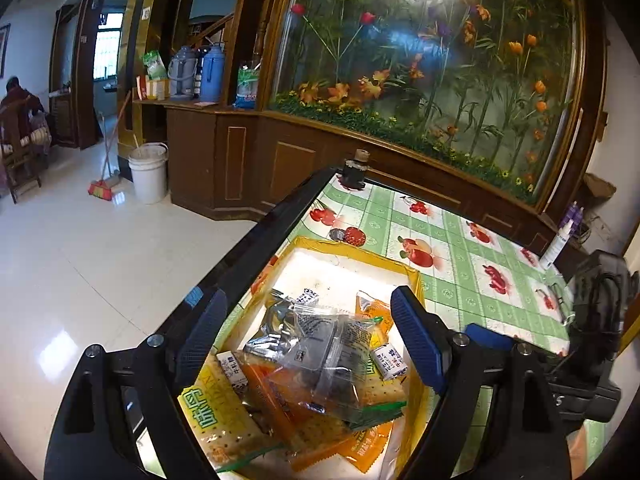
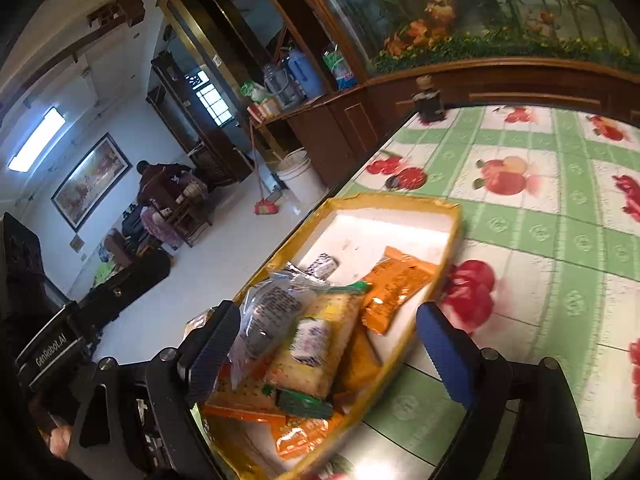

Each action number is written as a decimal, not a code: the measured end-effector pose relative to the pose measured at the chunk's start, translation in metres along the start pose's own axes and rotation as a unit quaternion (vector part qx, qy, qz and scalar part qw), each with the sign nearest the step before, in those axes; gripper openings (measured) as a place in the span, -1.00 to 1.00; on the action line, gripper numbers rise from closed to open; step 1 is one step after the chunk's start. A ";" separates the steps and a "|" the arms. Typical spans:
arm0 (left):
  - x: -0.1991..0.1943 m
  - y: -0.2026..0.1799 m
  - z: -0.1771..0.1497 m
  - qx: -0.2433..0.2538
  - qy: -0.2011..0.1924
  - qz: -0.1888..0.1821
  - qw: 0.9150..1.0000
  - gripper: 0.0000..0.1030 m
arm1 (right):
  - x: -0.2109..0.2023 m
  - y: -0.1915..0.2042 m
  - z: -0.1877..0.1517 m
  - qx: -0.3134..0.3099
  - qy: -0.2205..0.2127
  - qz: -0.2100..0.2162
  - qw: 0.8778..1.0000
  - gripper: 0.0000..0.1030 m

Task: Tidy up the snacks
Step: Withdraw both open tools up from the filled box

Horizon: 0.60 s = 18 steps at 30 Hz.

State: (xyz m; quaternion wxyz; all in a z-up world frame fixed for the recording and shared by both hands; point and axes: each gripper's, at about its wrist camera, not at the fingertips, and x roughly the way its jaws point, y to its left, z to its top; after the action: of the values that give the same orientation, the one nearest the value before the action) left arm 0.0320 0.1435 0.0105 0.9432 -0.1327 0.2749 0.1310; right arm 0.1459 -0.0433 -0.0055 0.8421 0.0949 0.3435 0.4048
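Note:
A shallow yellow-rimmed tray (image 1: 348, 246) (image 2: 400, 200) with a white floor lies on the fruit-print tablecloth (image 1: 460, 280) by the table's left edge. Several snacks are piled in its near half: a cracker pack with green writing (image 1: 216, 412), a clear bag (image 1: 320, 344) (image 2: 272, 312), orange packets (image 1: 372, 308) (image 2: 396, 288) and small white candies (image 1: 390, 360) (image 2: 324, 266). My left gripper (image 1: 308, 296) is open above the pile, its blue pads apart on either side and holding nothing. My right gripper (image 2: 328, 308) is open too, straddling the tray's near end, and it is empty.
A dark bottle (image 1: 354, 168) (image 2: 428, 100) stands at the table's far corner, and a white spray bottle (image 1: 556, 244) stands at the right edge. Beyond are a wooden cabinet with a flower panel, a white bucket (image 1: 148, 172), a broom and a seated person (image 1: 16, 100).

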 end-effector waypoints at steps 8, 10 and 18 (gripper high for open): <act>-0.023 -0.028 -0.011 0.011 -0.012 0.012 1.000 0.65 | -0.073 -0.013 -0.024 -0.025 -0.048 -0.082 0.995 0.87; -0.030 -0.035 -0.013 0.014 -0.017 0.008 1.000 0.65 | -0.091 -0.017 -0.033 -0.027 -0.060 -0.100 0.993 0.89; -0.060 -0.065 -0.024 0.026 -0.045 0.019 0.998 0.65 | -0.148 -0.038 -0.087 -0.010 -0.088 -0.140 0.986 0.90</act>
State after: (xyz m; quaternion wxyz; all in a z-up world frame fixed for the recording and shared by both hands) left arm -0.0073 0.0645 0.0363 0.9551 -0.0965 0.2383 0.1475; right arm 0.0481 -0.1894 -0.0124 0.9184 0.0728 0.2740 0.2760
